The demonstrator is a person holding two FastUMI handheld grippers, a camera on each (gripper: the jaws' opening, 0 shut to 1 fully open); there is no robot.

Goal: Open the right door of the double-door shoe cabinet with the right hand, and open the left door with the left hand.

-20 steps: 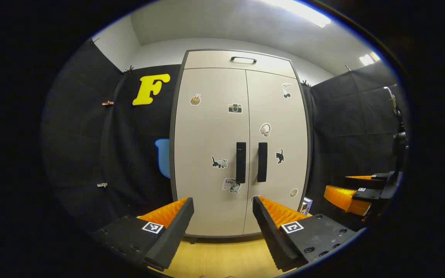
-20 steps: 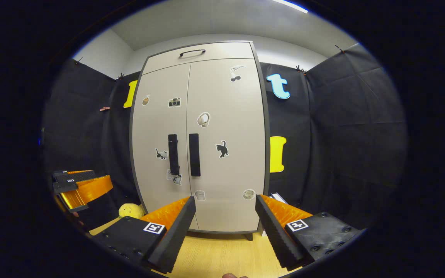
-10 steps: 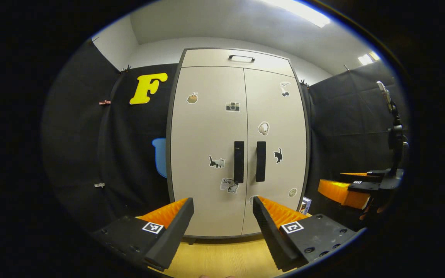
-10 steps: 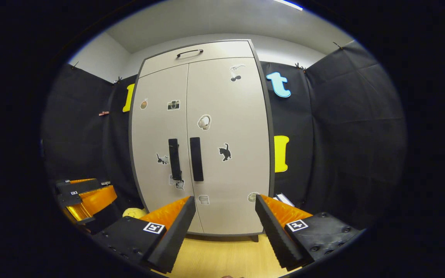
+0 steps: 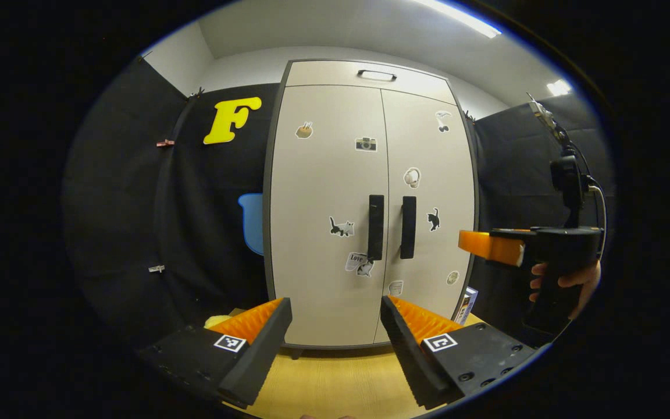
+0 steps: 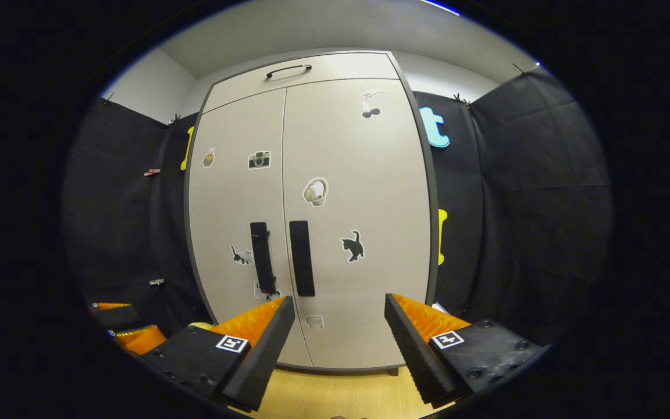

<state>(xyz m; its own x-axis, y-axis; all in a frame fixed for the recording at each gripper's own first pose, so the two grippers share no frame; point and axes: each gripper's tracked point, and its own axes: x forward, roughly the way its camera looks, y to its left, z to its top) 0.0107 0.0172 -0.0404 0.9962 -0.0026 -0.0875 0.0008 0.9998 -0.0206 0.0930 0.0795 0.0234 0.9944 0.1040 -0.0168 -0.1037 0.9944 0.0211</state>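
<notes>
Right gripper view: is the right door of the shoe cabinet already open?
No, the right door lies flush beside the left door, with both black handles side by side.

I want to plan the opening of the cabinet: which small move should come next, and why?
Probably bring the right hand-held gripper forward and leftward to the right door handle. Both doors look shut, its fingers are open, and it is short of the handle.

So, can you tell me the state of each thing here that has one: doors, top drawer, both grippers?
Left door: closed.
Right door: closed.
Top drawer: closed.
Left gripper: open, holds nothing, apart from the cabinet.
Right gripper: open, holds nothing, pointed at the right door, not touching its handle.
</notes>
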